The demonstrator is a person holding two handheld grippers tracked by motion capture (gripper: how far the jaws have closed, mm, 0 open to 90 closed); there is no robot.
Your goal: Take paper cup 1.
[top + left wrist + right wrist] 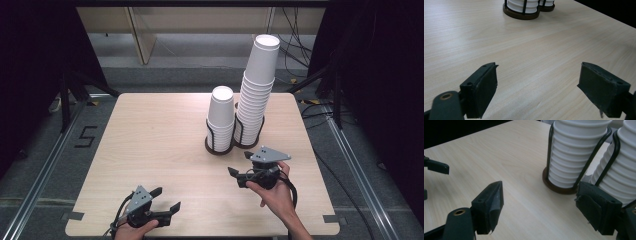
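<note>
2 stacks of white paper cups stand side by side at the far right of the table [150, 150], each in a dark wire holder on a round base. The short stack [221, 117] is on the left, and the tall stack [257, 90] touches it on the right and leans slightly toward the far side.

The right gripper [241, 163] hangs just in front of the holders, held by the right hand [275, 192]. Its jaws stand wide apart with nothing between them. In the right gripper view the short stack [576, 152] rises ahead between the jaws, while the tall stack [621, 167] sits just behind the right-hand jaw.

The left gripper [166, 198] is at the near edge of the table, well apart from the cups. Its jaws are also spread and empty, with bare wood between them, and the holder bases lie far ahead in the left gripper view.
</note>
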